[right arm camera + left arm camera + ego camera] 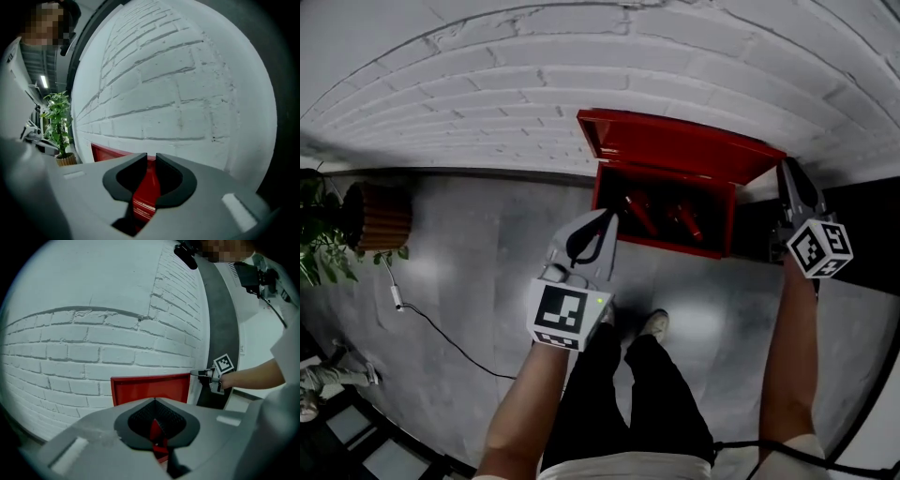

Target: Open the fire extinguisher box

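Note:
The red fire extinguisher box stands on the floor against the white brick wall. Its lid is raised and leans back toward the wall. Red extinguishers lie inside. My left gripper hovers at the box's front left corner, its tips together and nothing seen between them. In the left gripper view the left gripper points at the lid. My right gripper is at the lid's upper right corner. In the right gripper view the right gripper stands narrowly apart, with red lid showing in the gap.
A potted plant and a ribbed brown pot stand at the left by the wall. A thin cable runs across the grey floor. The person's legs are just in front of the box. A dark panel lies right of it.

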{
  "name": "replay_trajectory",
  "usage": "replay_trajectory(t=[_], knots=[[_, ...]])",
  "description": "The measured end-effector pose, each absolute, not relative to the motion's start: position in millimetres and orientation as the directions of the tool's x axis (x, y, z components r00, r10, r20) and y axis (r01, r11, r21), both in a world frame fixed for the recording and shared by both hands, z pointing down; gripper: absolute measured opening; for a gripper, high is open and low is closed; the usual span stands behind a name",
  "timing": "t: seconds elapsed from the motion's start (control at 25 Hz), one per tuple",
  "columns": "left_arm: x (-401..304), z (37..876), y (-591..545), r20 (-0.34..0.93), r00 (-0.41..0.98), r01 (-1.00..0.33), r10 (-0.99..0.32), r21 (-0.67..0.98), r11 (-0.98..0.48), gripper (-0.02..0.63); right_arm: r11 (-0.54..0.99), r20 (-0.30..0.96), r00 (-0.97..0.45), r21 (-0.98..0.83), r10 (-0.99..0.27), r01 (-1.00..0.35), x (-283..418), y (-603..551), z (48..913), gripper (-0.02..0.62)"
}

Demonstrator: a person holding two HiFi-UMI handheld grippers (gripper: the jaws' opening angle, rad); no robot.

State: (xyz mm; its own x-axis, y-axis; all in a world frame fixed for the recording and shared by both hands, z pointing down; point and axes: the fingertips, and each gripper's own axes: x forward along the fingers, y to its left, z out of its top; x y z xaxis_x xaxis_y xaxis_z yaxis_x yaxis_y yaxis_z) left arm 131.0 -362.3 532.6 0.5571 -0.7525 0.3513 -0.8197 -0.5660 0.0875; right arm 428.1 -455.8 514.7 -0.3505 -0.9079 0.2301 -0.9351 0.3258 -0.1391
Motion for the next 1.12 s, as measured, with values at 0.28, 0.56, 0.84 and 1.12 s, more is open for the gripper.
replay_trajectory(t=[0.28, 0.56, 0.84, 1.12], knots=[[127, 518, -361, 0.369, 0.557, -0.816, -0.744, 0.078, -0.572, 0.006, 0.335, 0.251, -0.352, -0.111, -0.902, -0.936, 430, -449, 513, 0.049], [119, 470, -343, 0.342, 0.552, -0.824, -0.761, 0.081, -0.561, 0.006, 0.354, 0.215, -0.375, -0.132, -0.901, -0.926, 402, -369, 478, 0.008], [113, 416, -328, 0.343, 0.56, -0.816, -0.754, 0.073, -0.573, 0.006, 0.288, 0.157, -0.324, -0.214, -0.933, -0.934, 390, -305, 411, 0.006], [106, 354, -311, 0.306, 0.54, -0.835, -0.784, 0.078, -0.544, 0.006, 0.343, 0.177, -0.369, -0.16, -0.912, -0.926, 370, -279, 344, 0.006]])
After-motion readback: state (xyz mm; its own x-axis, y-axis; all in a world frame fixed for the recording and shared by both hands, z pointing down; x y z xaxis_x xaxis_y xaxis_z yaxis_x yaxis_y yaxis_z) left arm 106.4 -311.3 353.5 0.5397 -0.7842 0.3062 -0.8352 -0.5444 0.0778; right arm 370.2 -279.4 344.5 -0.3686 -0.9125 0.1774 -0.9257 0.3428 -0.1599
